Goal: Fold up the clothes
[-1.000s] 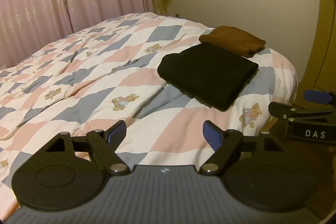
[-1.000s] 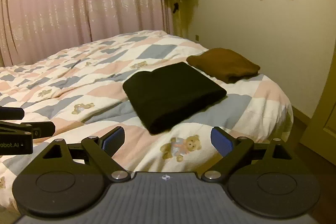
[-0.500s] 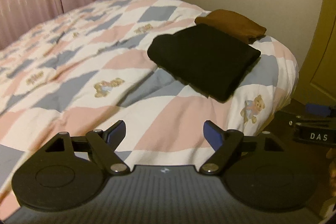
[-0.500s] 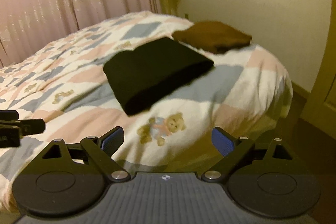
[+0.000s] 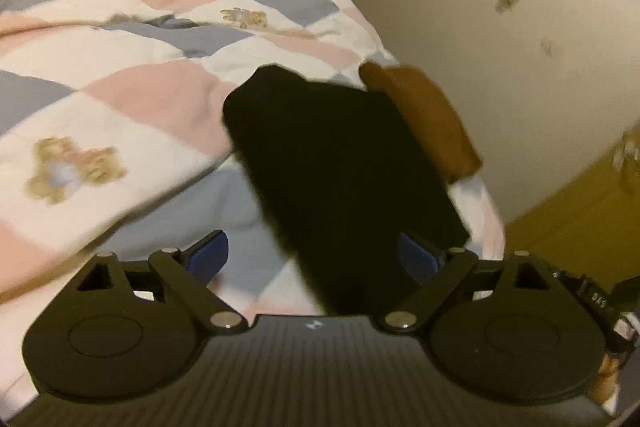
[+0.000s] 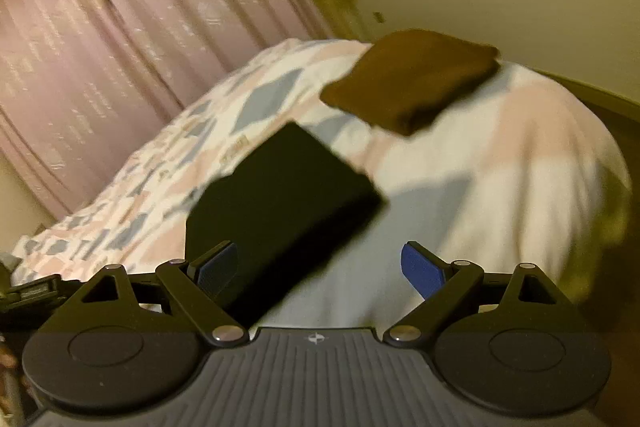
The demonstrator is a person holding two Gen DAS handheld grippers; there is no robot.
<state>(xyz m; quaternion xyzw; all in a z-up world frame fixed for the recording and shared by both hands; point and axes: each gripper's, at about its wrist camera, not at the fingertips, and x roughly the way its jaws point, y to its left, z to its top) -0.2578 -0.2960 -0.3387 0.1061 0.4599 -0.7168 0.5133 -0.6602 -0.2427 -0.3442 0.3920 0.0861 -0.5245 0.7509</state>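
A folded black garment (image 5: 340,163) lies on the bed's near corner, with a folded brown garment (image 5: 424,115) just beyond it. Both also show in the right wrist view, the black garment (image 6: 280,203) nearer and the brown garment (image 6: 412,79) farther back. My left gripper (image 5: 312,259) is open, close over the black garment's near end. My right gripper (image 6: 320,267) is open, its left finger at the black garment's near edge. Neither holds anything. Both views are blurred and tilted.
The bed has a checked quilt (image 5: 132,39) in pink, grey and white with teddy bears. Pink curtains (image 6: 120,47) hang behind it. A cream wall (image 5: 500,27) and a wooden door (image 5: 580,219) stand to the right of the bed corner.
Both grippers have moved in towards the black garment and tilted. The garments now fill more of each view. The jaws stay open.
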